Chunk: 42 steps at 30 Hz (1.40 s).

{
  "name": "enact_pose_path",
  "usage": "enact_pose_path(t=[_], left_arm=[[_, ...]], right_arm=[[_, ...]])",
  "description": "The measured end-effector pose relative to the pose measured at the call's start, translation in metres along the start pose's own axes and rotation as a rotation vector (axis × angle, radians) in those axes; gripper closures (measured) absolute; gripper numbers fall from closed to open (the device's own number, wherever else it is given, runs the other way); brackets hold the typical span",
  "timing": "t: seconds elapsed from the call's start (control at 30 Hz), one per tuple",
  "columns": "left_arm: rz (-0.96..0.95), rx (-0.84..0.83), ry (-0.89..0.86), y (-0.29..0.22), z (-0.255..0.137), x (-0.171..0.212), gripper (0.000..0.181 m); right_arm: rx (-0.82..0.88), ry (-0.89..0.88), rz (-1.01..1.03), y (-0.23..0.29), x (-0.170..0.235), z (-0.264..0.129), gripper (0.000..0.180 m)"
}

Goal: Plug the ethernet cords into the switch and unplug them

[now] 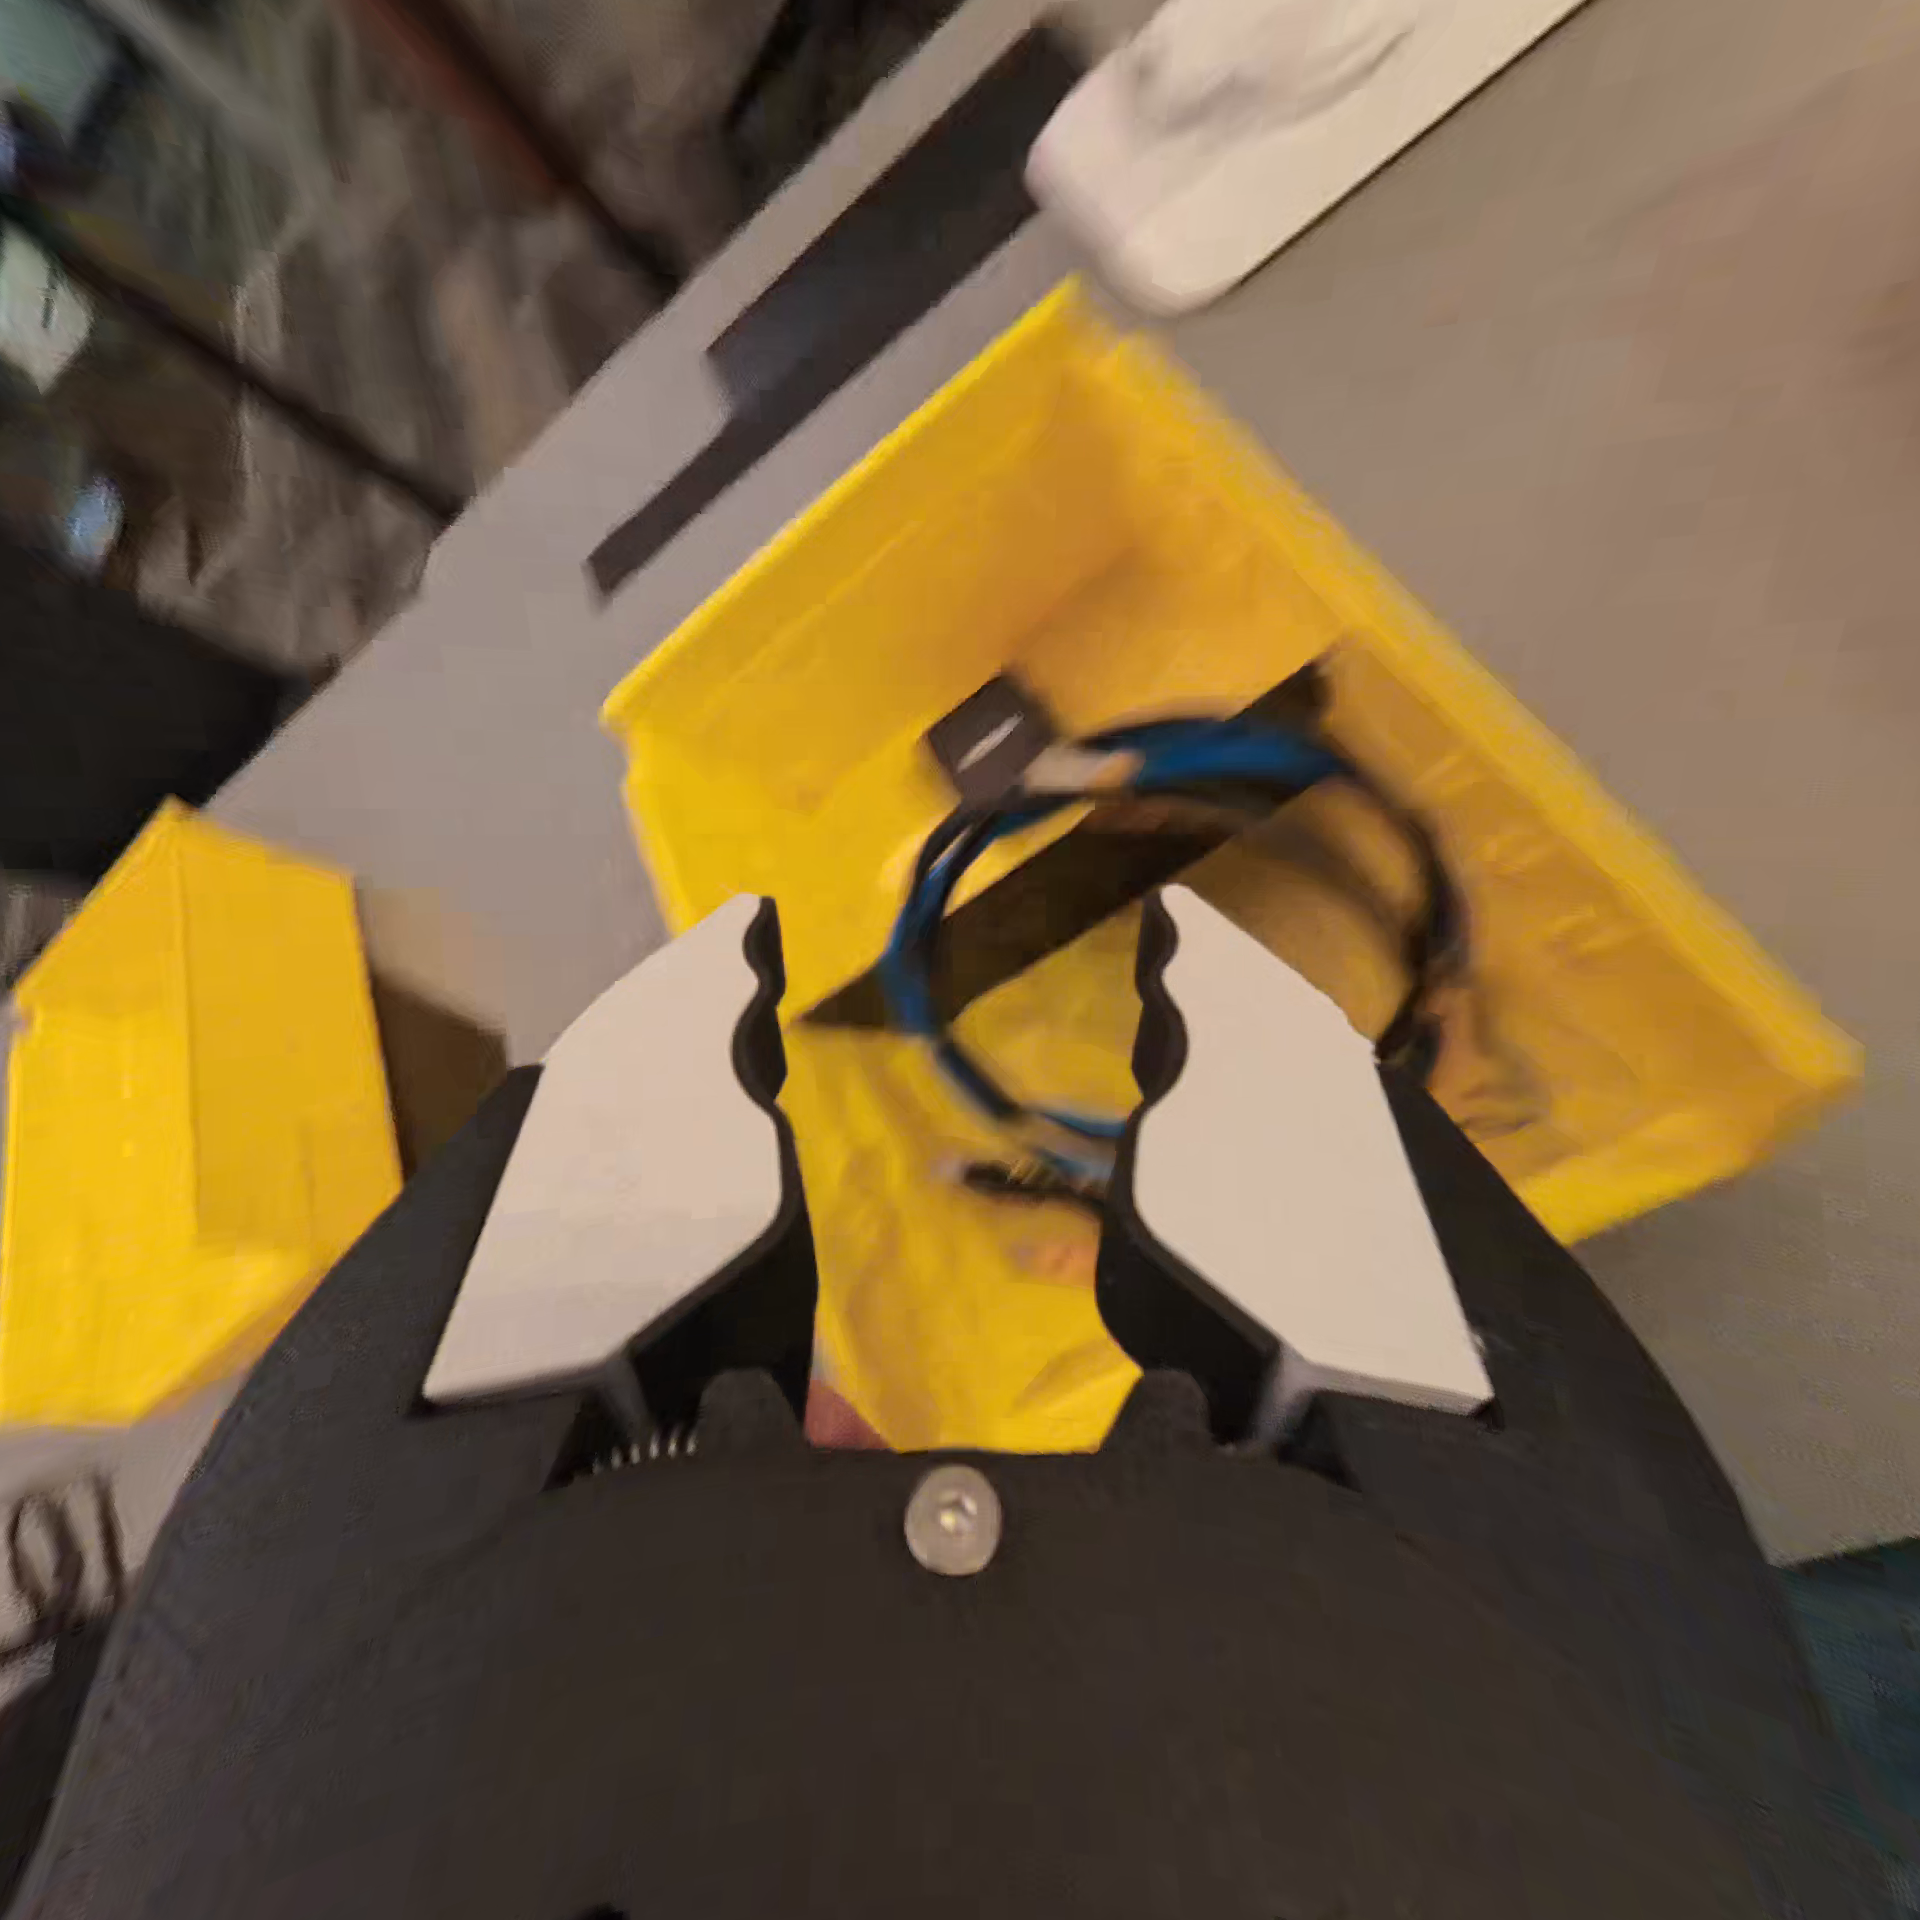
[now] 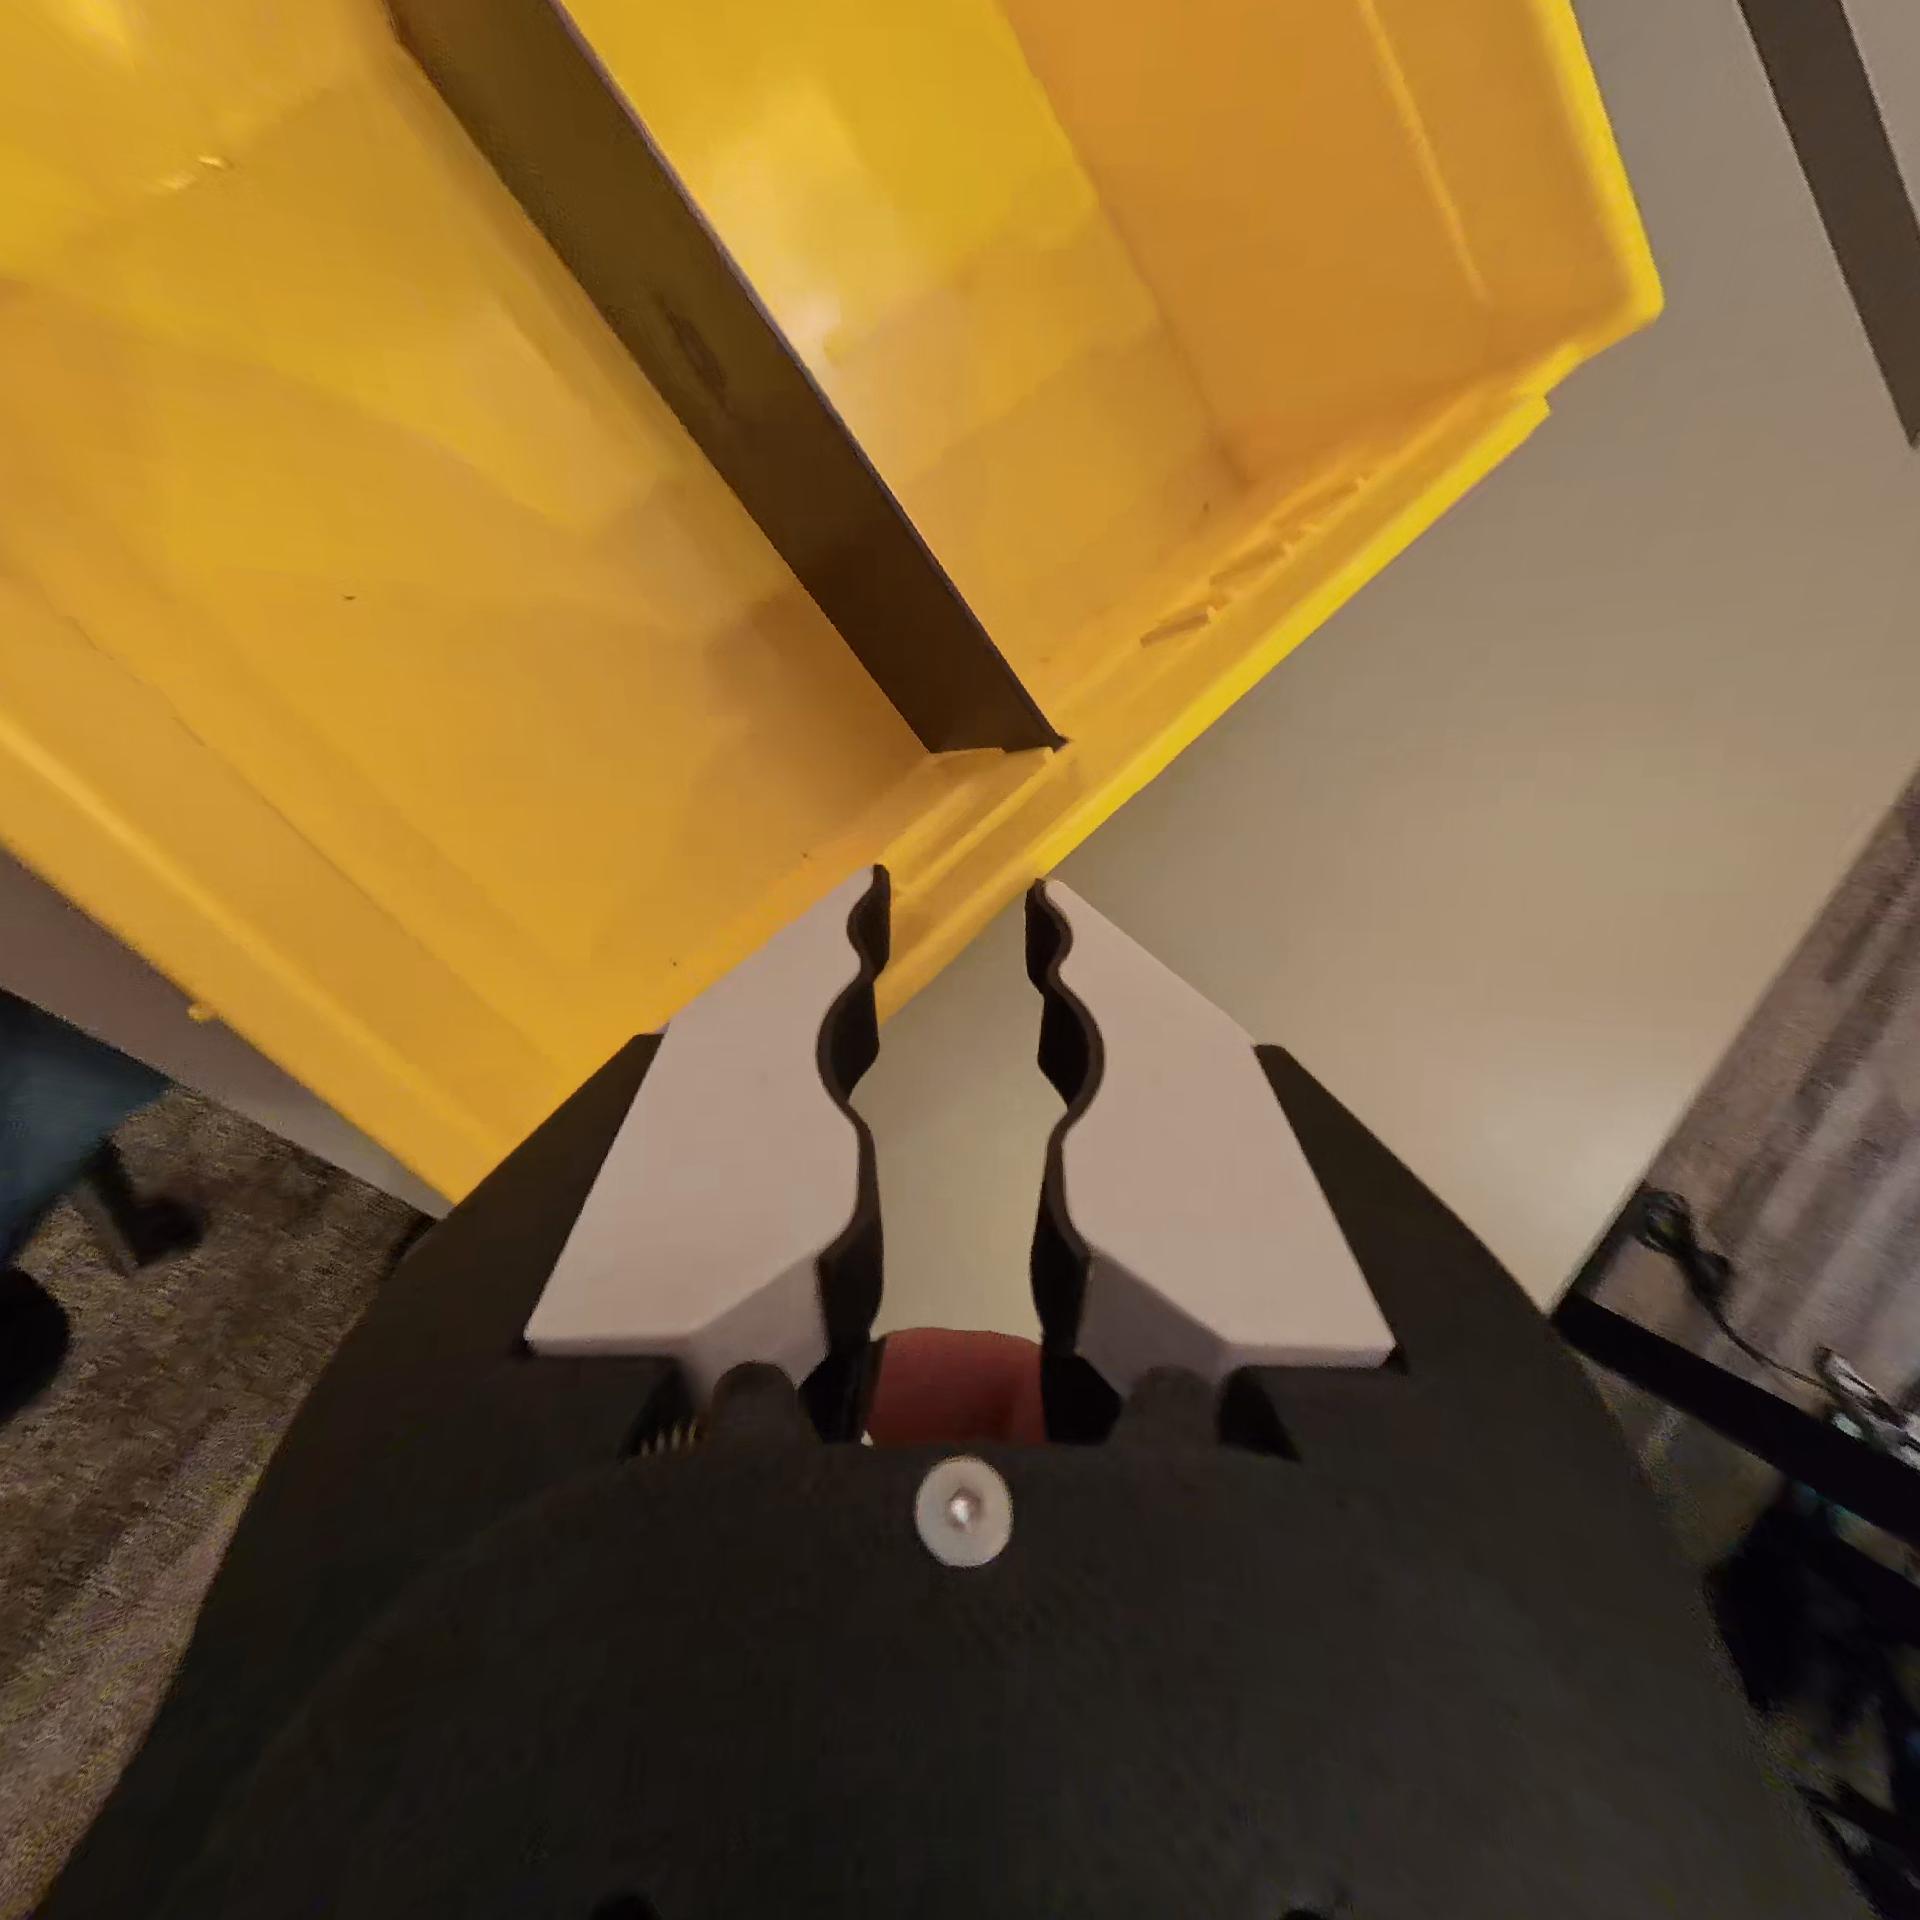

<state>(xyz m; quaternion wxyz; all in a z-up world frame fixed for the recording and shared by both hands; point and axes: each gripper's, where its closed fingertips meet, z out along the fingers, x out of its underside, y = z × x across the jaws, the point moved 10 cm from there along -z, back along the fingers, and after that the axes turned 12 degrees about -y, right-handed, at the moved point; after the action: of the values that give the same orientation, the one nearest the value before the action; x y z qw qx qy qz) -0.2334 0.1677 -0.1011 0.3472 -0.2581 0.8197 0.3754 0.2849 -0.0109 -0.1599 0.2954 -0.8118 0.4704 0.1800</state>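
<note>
Ethernet cords (image 1: pixel 1195 758), blue, lie coiled in a yellow bin (image 1: pixel 935 582) just ahead of the spread, empty left gripper (image 1: pixel 961 914); the right gripper (image 2: pixel 958 883) is also spread, empty.

Grey table (image 1: pixel 1558 520) under yellow bins (image 1: pixel 1039 582)

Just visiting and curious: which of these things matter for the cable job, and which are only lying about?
For the job:
blue cables in the yellow bin
small dark box beside them, possibly the switch
left claw, open
right claw, open

Lying about:
empty yellow bin
white cloth
</note>
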Motion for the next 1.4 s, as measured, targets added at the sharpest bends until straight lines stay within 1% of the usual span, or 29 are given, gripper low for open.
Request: enact_pose_path(t=[0.07, 0.13, 0.17, 0.23, 0.3, 0.37, 0.4, 0.43, 0.47, 0.53, 0.57, 0.6, 0.63, 0.67, 0.73, 0.8, 0.83, 0.9, 0.97, 1.03, 1.17, 1.3, 1.4], left_arm=[[-0.14, 0.017, 0.085, 0.031, -0.005, 0.039, 0.115], [-0.319, 0.079, 0.099, 0.046, -0.006, 0.07, 0.118], [-0.367, 0.094, 0.114, 0.049, -0.005, 0.082, 0.12], [-0.384, 0.091, 0.157, 0.05, 0.0, 0.101, 0.126], [-0.357, 0.105, 0.185, 0.045, 0.005, 0.108, 0.138], [-0.29, 0.038, 0.205, 0.046, 0.01, 0.112, 0.161], [-0.29, 0.026, 0.199, 0.048, 0.011, 0.114, 0.164], [-0.317, 0.016, 0.186, 0.051, 0.011, 0.115, 0.169], [-0.348, 0.019, 0.17, 0.054, 0.011, 0.117, 0.172], [-0.386, 0.036, 0.149, 0.058, 0.011, 0.122, 0.173], [-0.388, 0.028, 0.147, 0.059, 0.01, 0.124, 0.173], [-0.384, 0.016, 0.147, 0.06, 0.009, 0.125, 0.173], [-0.381, 0.011, 0.148, 0.061, 0.009, 0.126, 0.173], [-0.389, 0.012, 0.145, 0.062, 0.008, 0.127, 0.173], [-0.417, 0.013, 0.14, 0.064, 0.006, 0.13, 0.174], [-0.419, 0.001, 0.14, 0.066, 0.003, 0.133, 0.174], [-0.423, -0.006, 0.142, 0.068, 0.002, 0.135, 0.174], [-0.434, -0.015, 0.142, 0.071, -0.002, 0.139, 0.174], [-0.454, -0.024, 0.144, 0.076, -0.007, 0.145, 0.174], [-0.46, -0.053, 0.152, 0.082, -0.012, 0.152, 0.174], [-0.498, -0.087, 0.158, 0.095, -0.026, 0.169, 0.174], [-0.536, -0.108, 0.15, 0.109, -0.037, 0.185, 0.175], [-0.522, -0.117, 0.141, 0.119, -0.041, 0.194, 0.174]], right_arm=[[0.034, 0.041, -0.013, -0.011, 0.004, 0.0, 0.156], [0.052, 0.055, 0.002, -0.021, 0.01, -0.001, 0.159], [0.06, 0.05, 0.018, -0.025, 0.012, -0.001, 0.158], [0.054, 0.028, 0.058, -0.03, 0.016, -0.002, 0.157], [0.053, 0.008, 0.085, -0.032, 0.018, -0.003, 0.153], [0.048, -0.003, 0.116, -0.033, 0.021, -0.005, 0.152], [0.051, -0.01, 0.127, -0.033, 0.022, -0.006, 0.147], [0.069, -0.01, 0.141, -0.034, 0.024, -0.008, 0.138], [0.067, -0.013, 0.157, -0.033, 0.025, -0.01, 0.134], [0.064, -0.037, 0.181, -0.029, 0.026, -0.013, 0.138], [0.078, -0.04, 0.183, -0.028, 0.027, -0.014, 0.136], [0.089, -0.077, 0.191, -0.027, 0.025, -0.017, 0.127], [0.096, -0.133, 0.217, -0.026, 0.022, -0.022, 0.131], [0.086, -0.145, 0.231, -0.024, 0.021, -0.025, 0.13], [0.104, -0.095, 0.214, -0.019, 0.023, -0.026, 0.118], [0.032, -0.11, 0.242, -0.009, 0.022, -0.025, 0.121], [0.029, -0.088, 0.222, -0.005, 0.022, -0.021, 0.126], [0.064, -0.026, 0.183, -0.002, 0.028, -0.009, 0.134], [0.115, -0.005, 0.188, -0.005, 0.034, 0.001, 0.147], [0.198, 0.007, 0.199, -0.016, 0.041, 0.002, 0.163], [0.172, -0.03, 0.247, -0.035, 0.056, -0.002, 0.167], [0.193, -0.005, 0.272, -0.056, 0.073, -0.007, 0.168], [0.231, 0.0, 0.305, -0.073, 0.088, -0.011, 0.167]])
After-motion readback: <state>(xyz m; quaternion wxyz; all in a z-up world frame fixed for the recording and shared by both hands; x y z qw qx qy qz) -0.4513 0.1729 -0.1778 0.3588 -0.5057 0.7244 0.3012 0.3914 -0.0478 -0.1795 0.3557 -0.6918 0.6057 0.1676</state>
